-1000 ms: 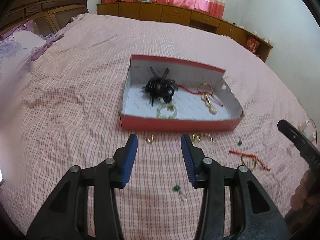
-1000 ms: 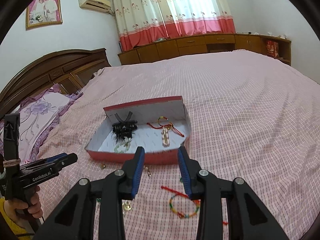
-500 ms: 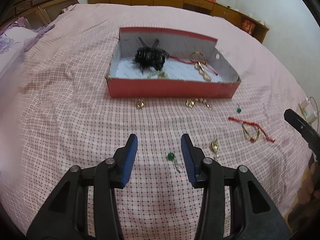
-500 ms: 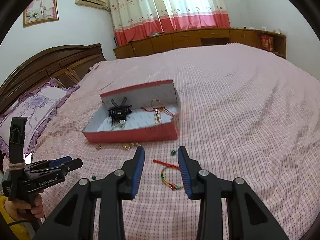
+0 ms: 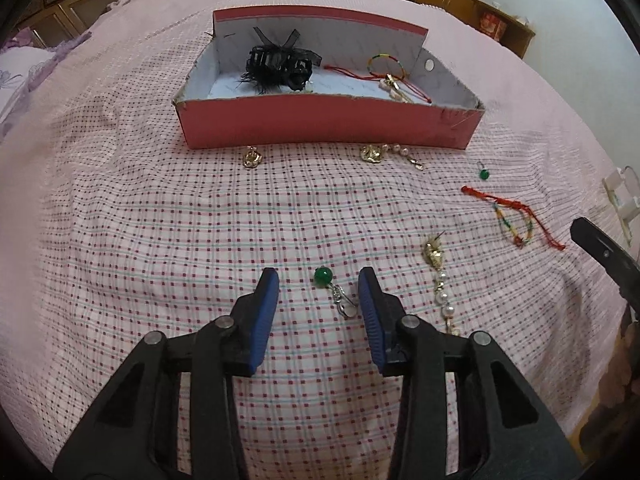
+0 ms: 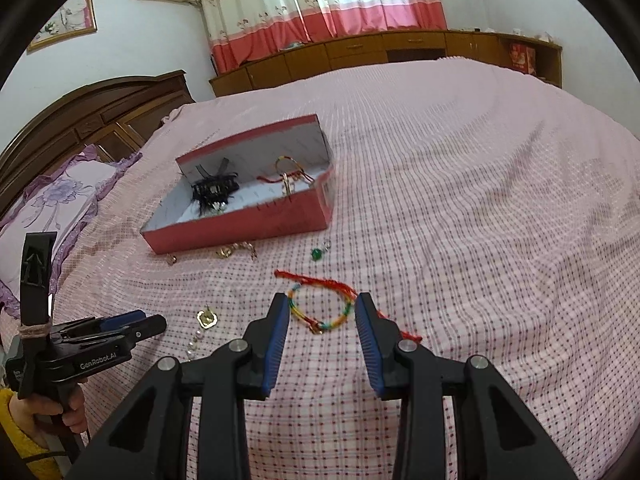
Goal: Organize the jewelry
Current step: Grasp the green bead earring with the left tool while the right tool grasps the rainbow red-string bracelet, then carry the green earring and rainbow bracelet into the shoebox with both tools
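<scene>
A red box (image 5: 320, 124) lies on the pink checked bedspread and holds a black hair clip (image 5: 280, 66) and a coloured bracelet (image 5: 386, 66). Loose jewelry lies in front of it. A green bead earring (image 5: 323, 276) lies between the fingertips of my left gripper (image 5: 318, 280). Its jaws are closing but the pads are not touching the earring. In the right wrist view, a multicoloured bracelet with red cord (image 6: 320, 312) lies between the tips of my right gripper (image 6: 322, 304), which is open. A gold pearl earring (image 5: 436, 256) lies to the right of the left gripper.
Two gold pieces (image 5: 252, 158) (image 5: 372, 153) lie against the box's front wall, and a second green bead (image 5: 484, 174) is near its right corner. A dark headboard (image 6: 100, 120) and a floral pillow (image 6: 52, 204) are at the left. Wooden cabinets (image 6: 400, 48) line the far wall.
Both grippers have come down and tipped toward the bedspread. The green bead earring now lies between the left fingertips, and the bracelet between the right ones. The left jaws have narrowed slightly.
</scene>
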`<control>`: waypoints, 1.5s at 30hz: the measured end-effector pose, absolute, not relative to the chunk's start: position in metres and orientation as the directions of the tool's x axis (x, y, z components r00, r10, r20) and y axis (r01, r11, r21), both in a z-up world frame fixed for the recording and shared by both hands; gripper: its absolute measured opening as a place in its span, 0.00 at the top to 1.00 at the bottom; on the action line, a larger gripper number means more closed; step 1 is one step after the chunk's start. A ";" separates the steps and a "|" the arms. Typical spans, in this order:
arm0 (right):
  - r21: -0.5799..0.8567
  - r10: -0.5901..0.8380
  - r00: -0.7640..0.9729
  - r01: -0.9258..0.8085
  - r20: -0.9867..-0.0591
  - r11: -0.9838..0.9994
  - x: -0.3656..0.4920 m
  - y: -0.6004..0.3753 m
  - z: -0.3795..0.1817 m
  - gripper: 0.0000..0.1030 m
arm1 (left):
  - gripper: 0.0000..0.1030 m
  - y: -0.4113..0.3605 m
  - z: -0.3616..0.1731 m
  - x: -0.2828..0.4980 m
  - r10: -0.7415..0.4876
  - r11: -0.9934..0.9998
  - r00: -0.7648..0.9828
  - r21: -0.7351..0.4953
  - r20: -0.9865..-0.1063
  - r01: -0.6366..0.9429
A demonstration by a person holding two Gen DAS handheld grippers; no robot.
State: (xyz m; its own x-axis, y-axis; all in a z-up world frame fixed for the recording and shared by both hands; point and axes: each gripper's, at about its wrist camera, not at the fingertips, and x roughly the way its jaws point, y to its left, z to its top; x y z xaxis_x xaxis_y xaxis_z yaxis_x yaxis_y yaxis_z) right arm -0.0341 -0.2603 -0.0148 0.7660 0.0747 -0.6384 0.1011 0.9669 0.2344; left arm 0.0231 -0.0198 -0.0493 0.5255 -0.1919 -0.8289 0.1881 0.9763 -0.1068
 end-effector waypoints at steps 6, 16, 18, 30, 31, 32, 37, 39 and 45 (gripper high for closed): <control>0.254 0.083 0.755 0.113 -0.651 0.961 -0.034 -0.263 -0.024 0.64 | 0.86 -0.027 -0.057 0.031 -0.177 0.977 0.525 -0.087 -0.833 0.192; 0.266 0.098 0.744 0.111 -0.661 0.958 -0.032 -0.263 -0.030 0.64 | 0.99 -0.023 -0.051 0.030 -0.210 0.972 0.525 -0.121 -0.824 0.199; 0.267 0.101 0.741 0.108 -0.663 0.958 -0.031 -0.262 -0.031 0.64 | 0.99 -0.021 -0.046 0.028 -0.220 0.971 0.535 -0.133 -0.816 0.196; 0.323 0.105 0.701 0.186 -0.706 0.928 0.004 -0.271 -0.050 0.64 | 0.99 -0.014 -0.028 0.019 -0.226 0.972 0.584 -0.146 -0.779 0.182; 0.325 0.107 0.692 0.192 -0.713 0.926 0.008 -0.271 -0.054 0.64 | 0.99 -0.013 -0.027 0.019 -0.228 0.972 0.586 -0.150 -0.778 0.180; 0.324 0.106 0.688 0.196 -0.718 0.925 0.011 -0.271 -0.057 0.64 | 0.99 -0.012 -0.026 0.017 -0.229 0.972 0.587 -0.151 -0.776 0.179; 0.279 0.062 0.687 0.210 -0.724 0.937 0.018 -0.268 -0.065 0.75 | 0.99 -0.007 -0.021 0.015 -0.229 0.973 0.598 -0.159 -0.768 0.169; 0.247 0.038 0.683 0.211 -0.729 0.946 0.018 -0.266 -0.066 0.88 | 0.99 -0.006 -0.019 0.014 -0.230 0.973 0.601 -0.161 -0.766 0.167; 0.282 0.054 0.704 0.212 -0.709 0.936 0.009 -0.273 -0.061 0.94 | 0.99 -0.007 -0.016 0.014 -0.231 0.973 0.608 -0.165 -0.759 0.163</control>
State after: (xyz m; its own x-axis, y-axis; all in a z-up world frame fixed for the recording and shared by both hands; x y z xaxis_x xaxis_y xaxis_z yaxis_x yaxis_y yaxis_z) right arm 0.0087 -0.2729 -0.0615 0.7036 0.0540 -0.7086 0.2118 0.9358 0.2817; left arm 0.0141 -0.0067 -0.0158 0.6082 -0.2310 -0.7594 0.1635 0.9727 -0.1649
